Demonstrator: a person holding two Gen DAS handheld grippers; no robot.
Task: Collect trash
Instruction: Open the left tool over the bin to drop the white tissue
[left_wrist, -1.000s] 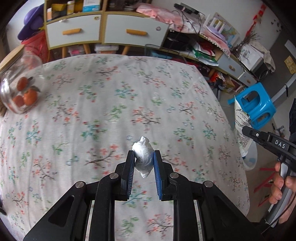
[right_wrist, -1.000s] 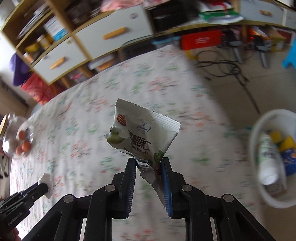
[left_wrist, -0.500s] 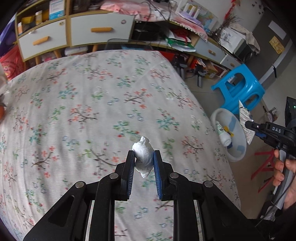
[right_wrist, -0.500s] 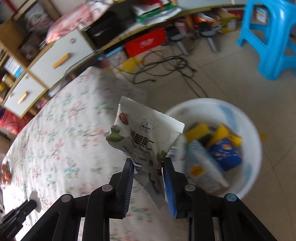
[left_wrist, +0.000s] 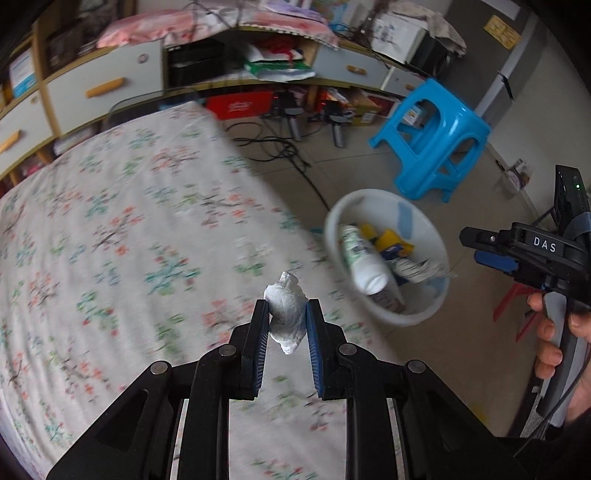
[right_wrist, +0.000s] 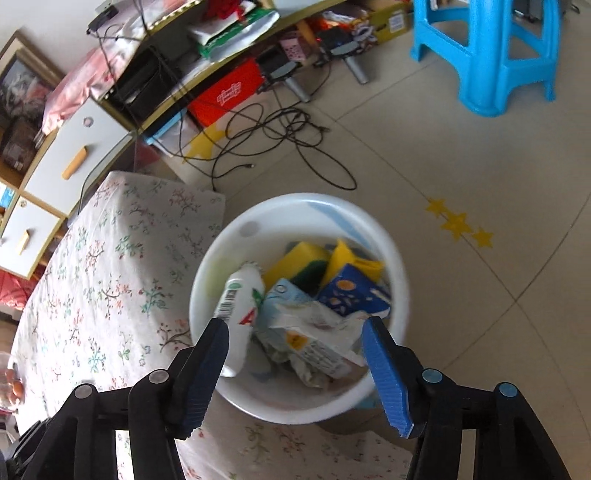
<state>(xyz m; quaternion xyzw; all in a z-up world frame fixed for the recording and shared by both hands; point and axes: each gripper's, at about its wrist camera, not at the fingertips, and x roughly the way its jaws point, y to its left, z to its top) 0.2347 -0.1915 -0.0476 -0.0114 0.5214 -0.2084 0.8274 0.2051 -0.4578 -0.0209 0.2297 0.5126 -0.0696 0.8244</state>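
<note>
Upright: tissue wad (left_wrist: 286, 312), tip downward

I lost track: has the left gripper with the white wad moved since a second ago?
Yes. The left gripper, shut on the white wad, moved from mid-table toward the bin.

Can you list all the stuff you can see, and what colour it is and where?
Crumpled paper wad: one, white, clamped in the left gripper.
Round plastic bin: one, white, on the floor beside the table.
Trash in the bin: white bottle, yellow packs, blue carton, pale snack wrapper.
Flowered tablecloth: one, white with pink and green sprigs, covering the table.
Plastic stool: one, blue, on the floor behind the bin.
Cables: black, tangled on the floor.
Left gripper: shut on the wad.
Right gripper: jaws just opened, empty, above the bin.
</note>
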